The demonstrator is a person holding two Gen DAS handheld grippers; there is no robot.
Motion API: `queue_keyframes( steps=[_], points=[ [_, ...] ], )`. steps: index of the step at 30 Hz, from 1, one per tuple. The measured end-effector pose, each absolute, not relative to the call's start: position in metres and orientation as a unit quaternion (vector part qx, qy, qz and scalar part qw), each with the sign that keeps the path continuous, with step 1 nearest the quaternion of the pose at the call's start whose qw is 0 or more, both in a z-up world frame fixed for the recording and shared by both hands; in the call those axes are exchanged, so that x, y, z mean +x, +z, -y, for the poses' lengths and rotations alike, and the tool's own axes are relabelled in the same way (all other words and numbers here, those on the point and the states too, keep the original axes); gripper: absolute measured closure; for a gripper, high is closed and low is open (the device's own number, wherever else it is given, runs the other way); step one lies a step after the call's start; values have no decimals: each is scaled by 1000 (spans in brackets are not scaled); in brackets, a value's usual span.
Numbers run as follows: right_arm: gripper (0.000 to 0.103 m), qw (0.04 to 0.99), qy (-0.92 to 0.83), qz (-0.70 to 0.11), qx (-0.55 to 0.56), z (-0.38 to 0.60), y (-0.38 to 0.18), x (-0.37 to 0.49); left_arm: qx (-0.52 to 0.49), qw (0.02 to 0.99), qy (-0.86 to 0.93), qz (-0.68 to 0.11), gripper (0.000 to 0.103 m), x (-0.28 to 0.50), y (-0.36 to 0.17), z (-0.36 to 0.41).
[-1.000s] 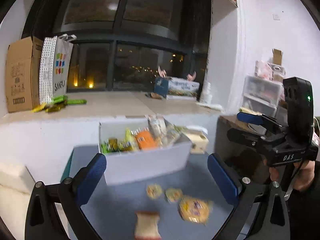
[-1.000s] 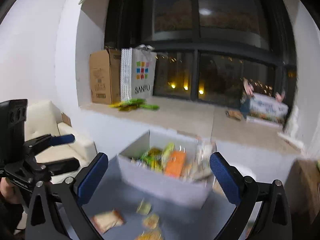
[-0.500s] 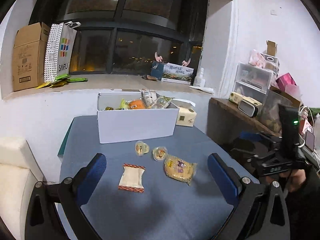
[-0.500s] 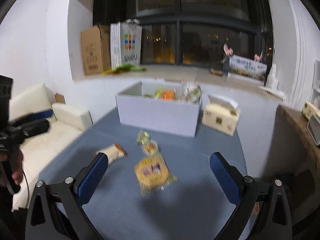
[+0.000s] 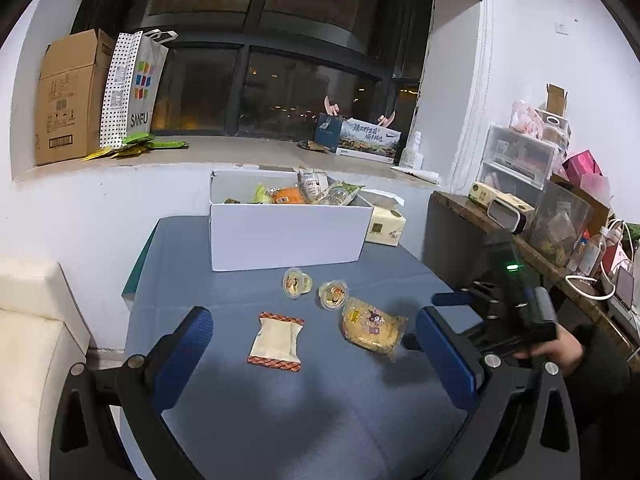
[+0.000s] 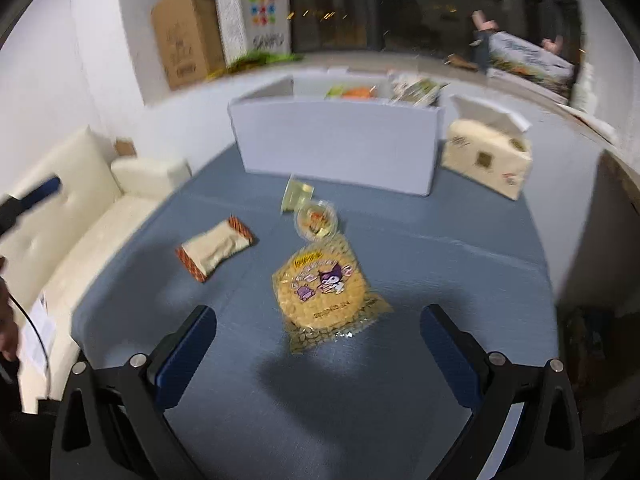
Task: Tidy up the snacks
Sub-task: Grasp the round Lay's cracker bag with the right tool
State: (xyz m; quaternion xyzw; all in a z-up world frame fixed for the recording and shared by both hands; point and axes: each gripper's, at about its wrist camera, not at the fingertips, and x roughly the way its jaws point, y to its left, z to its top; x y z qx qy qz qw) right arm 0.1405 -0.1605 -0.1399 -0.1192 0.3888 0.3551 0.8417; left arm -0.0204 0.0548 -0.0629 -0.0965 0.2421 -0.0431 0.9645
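A white box (image 5: 286, 236) (image 6: 340, 146) holding several snacks stands at the far side of the blue table (image 5: 304, 412) (image 6: 460, 248). In front of it lie two small jelly cups (image 5: 297, 283) (image 5: 333, 294), a cream packet with orange ends (image 5: 277, 340) (image 6: 216, 248) and a round yellow cookie bag (image 5: 372, 326) (image 6: 324, 292). My left gripper (image 5: 316, 356) is open above the near table, behind the cream packet. My right gripper (image 6: 318, 354) is open, just behind the cookie bag; it also shows in the left wrist view (image 5: 516, 312).
A tissue box (image 5: 386, 228) (image 6: 486, 158) stands right of the white box. A cream sofa (image 6: 92, 216) lies left of the table. A wooden shelf with clutter (image 5: 532, 216) stands to the right. A cardboard box (image 5: 68, 96) and a shopping bag (image 5: 134, 88) stand on the windowsill.
Both grippers have pulled back from the white box and tilted down. The right gripper has come lower and closer to the cookie bag. Both stay open.
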Motion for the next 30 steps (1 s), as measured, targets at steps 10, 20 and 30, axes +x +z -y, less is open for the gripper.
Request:
queue_keyframes(
  steps=[10, 20, 30],
  points=[
    [0, 805, 374, -416, -198, 117, -177, 184, -114, 957, -39, -264, 0, -15, -80, -64],
    [23, 798, 368, -436, -193, 116, -202, 196, -109, 941, -48, -316, 0, 13, -112, -56],
    [23, 820, 411, -399, -17, 190, -158, 160, -102, 915, -57, -387, 0, 60, -147, -45]
  ],
)
